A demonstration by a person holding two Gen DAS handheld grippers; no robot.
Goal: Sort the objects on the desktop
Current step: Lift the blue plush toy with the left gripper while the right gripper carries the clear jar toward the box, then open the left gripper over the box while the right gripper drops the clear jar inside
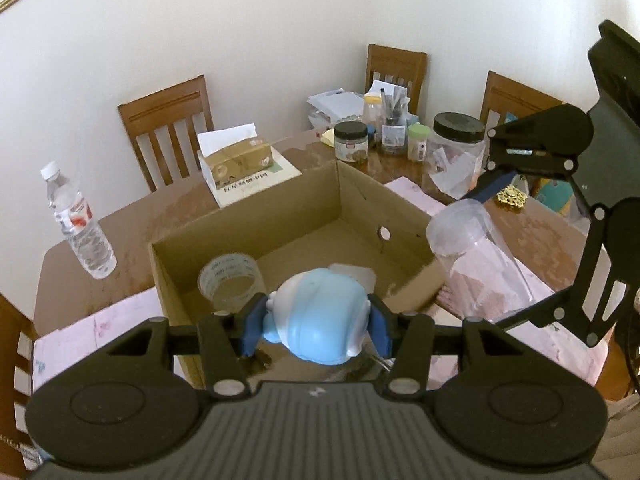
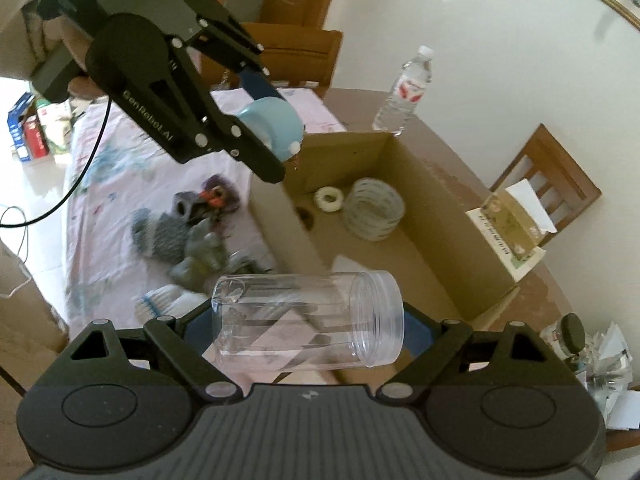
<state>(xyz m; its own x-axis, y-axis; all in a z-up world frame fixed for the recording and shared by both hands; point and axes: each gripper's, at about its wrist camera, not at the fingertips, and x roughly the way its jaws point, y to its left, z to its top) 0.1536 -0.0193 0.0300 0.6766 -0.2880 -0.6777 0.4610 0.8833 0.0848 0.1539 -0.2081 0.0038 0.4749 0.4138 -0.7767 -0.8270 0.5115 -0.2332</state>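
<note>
Above the cardboard box (image 1: pixel 304 216), the left tongs (image 1: pixel 316 320) pinch a blue-and-white toy (image 1: pixel 320 316), probably to drop it inside. Beside them, the right tongs (image 2: pixel 308 320) clamp a clear plastic jar (image 2: pixel 308 316) sideways, likely for the same box.

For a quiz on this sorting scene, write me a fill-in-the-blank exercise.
1. The left gripper holds a blue and white ____.
2. The right gripper holds a clear, lidless ____.
3. The tape rolls lie inside the cardboard ____.
4. The water bottle stands ____ the box.

Missing words: toy; jar; box; outside
</note>
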